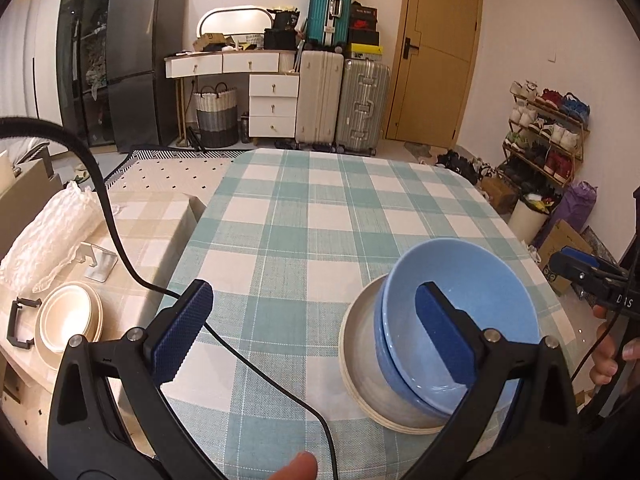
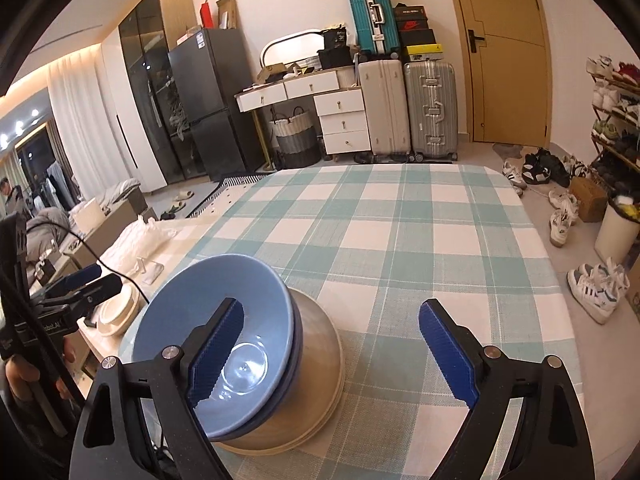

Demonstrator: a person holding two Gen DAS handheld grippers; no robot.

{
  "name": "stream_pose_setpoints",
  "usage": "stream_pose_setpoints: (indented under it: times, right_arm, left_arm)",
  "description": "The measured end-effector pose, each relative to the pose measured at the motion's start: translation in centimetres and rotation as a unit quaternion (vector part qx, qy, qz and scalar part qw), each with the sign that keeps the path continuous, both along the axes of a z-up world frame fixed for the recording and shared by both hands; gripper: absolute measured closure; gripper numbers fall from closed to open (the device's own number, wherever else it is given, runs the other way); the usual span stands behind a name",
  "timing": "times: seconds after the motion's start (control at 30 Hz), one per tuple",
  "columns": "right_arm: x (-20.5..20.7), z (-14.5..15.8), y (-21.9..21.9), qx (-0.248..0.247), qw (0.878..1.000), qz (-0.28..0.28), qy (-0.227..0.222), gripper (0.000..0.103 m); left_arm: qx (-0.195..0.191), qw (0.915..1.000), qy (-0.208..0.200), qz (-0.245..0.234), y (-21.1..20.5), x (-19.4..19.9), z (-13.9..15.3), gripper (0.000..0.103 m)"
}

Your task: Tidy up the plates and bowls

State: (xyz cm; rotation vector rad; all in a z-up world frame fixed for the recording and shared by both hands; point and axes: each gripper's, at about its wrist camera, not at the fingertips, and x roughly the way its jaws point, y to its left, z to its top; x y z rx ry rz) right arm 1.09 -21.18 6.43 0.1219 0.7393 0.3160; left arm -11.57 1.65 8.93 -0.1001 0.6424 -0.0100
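Now: stack of blue bowls [image 1: 460,320] nested, sitting in/on cream plates [image 1: 360,364], all on the checked table [image 1: 304,216], near its near edge, toward the right corner as the left cam sees it. Second lot of cream dishes [image 1: 68,320] on the beige side table [image 1: 160,220] off the left edge, well apart from the stack.

Left gripper [image 1: 312,332]: jaws wide apart, holding nothing; right finger [image 1: 440,328] overlaps the bowl in view, contact prob. none but can't be sure. Right gripper [image 2: 332,356]: jaws also wide apart, empty; left finger [image 2: 218,352] in front of the bowl, stack left of centre.

Step, as I judge it: between picks; main stack built, cream dishes on side table not yet brought over. Next move calls for the left gripper swinging to those dishes, jaws straddling a rim, closing on the edge, not the wall.

Orientation: bowls mouth-up, tilted a bit away from plate centre. Round, so no long axis in plan; stack axis roughly vertical.
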Motion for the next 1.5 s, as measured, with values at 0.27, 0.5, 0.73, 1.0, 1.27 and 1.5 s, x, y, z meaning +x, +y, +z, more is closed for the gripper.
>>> stream_pose_setpoints:
  times: [0.27,0.5,0.73,1.0,1.27,1.5]
  right_arm:
    - [-1.3,-0.6,-1.1,-0.006,1.000,-0.008,-0.010,0.012]
    - [-2.9,-2.3,-1.6,0.004,1.000,-0.015,-0.010,0.012]
    - [-4.5,-3.6,-1.8,-0.036,0.998,-0.039,-0.044,0.012]
    - [-5.4,-4.6,-2.4,-0.032,0.996,-0.047,-0.072,0.012]
    - [-5.8,-4.6,-1.8,-0.055,0.993,-0.049,-0.087,0.012]
    - [-6.0,-4.6,-1.8,-0.053,0.993,-0.051,-0.090,0.012]
  left_arm:
    - [-0.005,0.9996,-0.025,0.010,0.7,-1.7,-0.9,0.002]
    - [-0.012,0.9995,-0.026,0.009,0.4,-2.6,-2.4,0.002]
    - [-0.002,0.9995,-0.031,0.006,-1.0,-2.9,-4.8,0.002]
    - [0.003,0.9990,-0.044,0.008,-1.5,-3.6,-6.2,0.002]
    - [0.006,0.9982,-0.060,0.010,-1.5,-3.8,-5.8,0.002]
    - [0.010,0.9982,-0.059,0.004,-1.5,-4.0,-5.8,0.002]
